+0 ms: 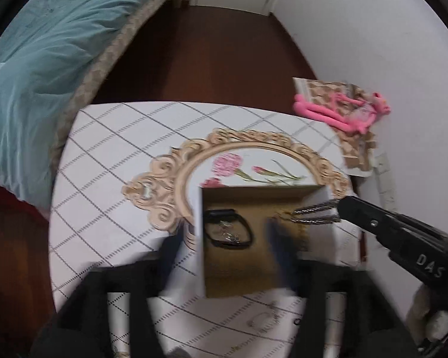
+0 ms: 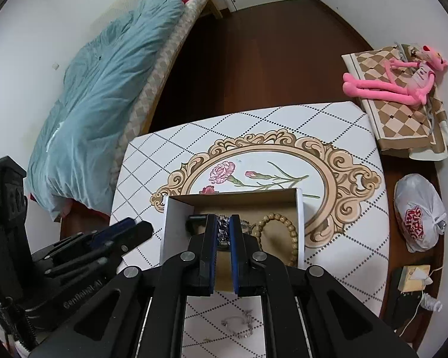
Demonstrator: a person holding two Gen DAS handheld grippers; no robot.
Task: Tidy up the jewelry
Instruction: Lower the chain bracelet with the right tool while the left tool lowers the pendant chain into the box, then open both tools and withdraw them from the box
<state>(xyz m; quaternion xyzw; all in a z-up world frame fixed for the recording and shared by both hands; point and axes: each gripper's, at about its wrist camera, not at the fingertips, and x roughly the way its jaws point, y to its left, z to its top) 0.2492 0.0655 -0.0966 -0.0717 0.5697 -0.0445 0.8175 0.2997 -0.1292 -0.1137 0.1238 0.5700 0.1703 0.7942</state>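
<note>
Nearest the cameras, a thin silver chain bracelet (image 2: pixel 237 326) lies on the table (image 2: pixel 337 125) on the near side of the open cardboard box (image 2: pixel 299 223), under the right gripper's arms and touched by neither tool. The right gripper (image 2: pixel 223 232) reaches into the box from that near side, its blue-edged fingers (image 2: pixel 235 238) pinched together on a silver chain (image 2: pixel 223 229), which hangs bunched between the tips above the box floor. The left gripper (image 1: pixel 224 244) hovers over the box's near left part with its jaws spread wide and nothing between them; motion blur smears its fingers (image 1: pixel 279 247). On the box floor, a black watch strap (image 1: pixel 227 229) curls near the left wall with small silver pieces inside its loop, just ahead of the left gripper. A wooden bead bracelet (image 2: pixel 279 232) rests against the box's right wall, just right of the right gripper. Beyond the box, the tabletop shows a printed gold frame with pink carnations. Past the table, well right of the box, a pink plush toy (image 2: pixel 394 79) lies on a checkered cushion (image 2: pixel 400 116).
</note>
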